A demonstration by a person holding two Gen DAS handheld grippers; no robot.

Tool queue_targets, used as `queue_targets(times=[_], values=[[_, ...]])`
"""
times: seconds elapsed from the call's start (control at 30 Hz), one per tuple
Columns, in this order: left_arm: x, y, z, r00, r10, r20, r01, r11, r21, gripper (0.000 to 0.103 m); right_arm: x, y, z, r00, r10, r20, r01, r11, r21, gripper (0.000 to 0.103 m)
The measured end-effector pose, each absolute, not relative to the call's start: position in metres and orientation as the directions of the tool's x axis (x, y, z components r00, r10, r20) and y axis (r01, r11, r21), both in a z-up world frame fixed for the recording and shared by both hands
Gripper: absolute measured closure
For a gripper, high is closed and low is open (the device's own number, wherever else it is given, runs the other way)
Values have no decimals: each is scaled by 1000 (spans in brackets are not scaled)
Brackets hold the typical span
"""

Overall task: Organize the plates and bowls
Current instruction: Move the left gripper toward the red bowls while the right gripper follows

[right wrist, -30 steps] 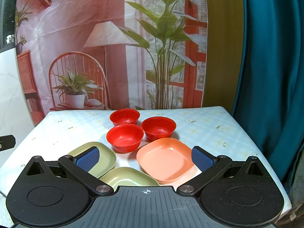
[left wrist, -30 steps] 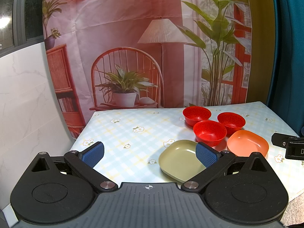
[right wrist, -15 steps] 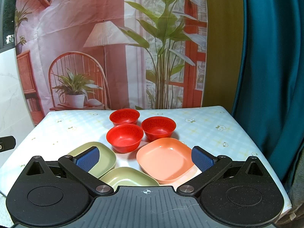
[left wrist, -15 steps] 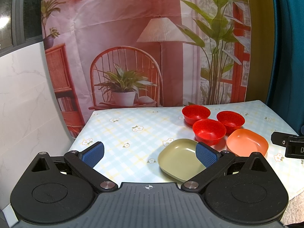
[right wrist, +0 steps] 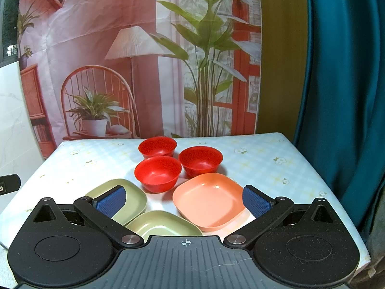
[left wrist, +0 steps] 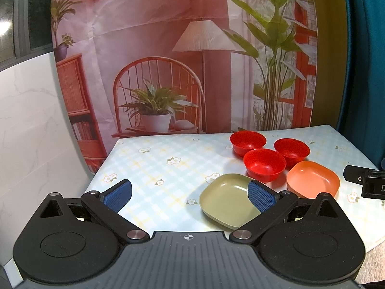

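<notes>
Unmoved: orange plate (right wrist: 208, 201) between right fingers (right wrist: 255, 201).

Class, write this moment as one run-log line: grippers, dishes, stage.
left gripper: open, empty | right gripper: open, empty | table: three red bowls, orange plate, two green plates, unstacked | stage: not begun

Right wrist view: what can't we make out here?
- Nearer olive-green square plastic plate: near edge hidden behind the right hand-held gripper body.
- Farther olive-green square plate: partly covered by the blue finger pad.
- Left hand-held gripper: only a black sliver, cut off by the left edge.
</notes>
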State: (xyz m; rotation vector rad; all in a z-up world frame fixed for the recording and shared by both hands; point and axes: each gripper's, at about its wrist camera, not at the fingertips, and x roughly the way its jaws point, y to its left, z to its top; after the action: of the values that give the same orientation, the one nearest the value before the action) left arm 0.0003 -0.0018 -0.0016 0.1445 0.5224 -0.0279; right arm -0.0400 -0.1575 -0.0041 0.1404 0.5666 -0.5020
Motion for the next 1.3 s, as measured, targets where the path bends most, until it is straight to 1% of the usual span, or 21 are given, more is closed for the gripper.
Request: queue_targets(times=[0.93,1.17,1.3], values=[[1,0,-7,860,13,-510,69,988,140,0,-40,-159,-6,736,-410,-539,484,875,-5,0],[26,-4,-4,852,6,-523,84,985,149,0,-38,-176,-11,761,-393,-516,477,878,35,0],[48,-10,-1,863,16,-504,82,982,170,0,-21,-195,-9,776,-375,-507,459,887,47,0]])
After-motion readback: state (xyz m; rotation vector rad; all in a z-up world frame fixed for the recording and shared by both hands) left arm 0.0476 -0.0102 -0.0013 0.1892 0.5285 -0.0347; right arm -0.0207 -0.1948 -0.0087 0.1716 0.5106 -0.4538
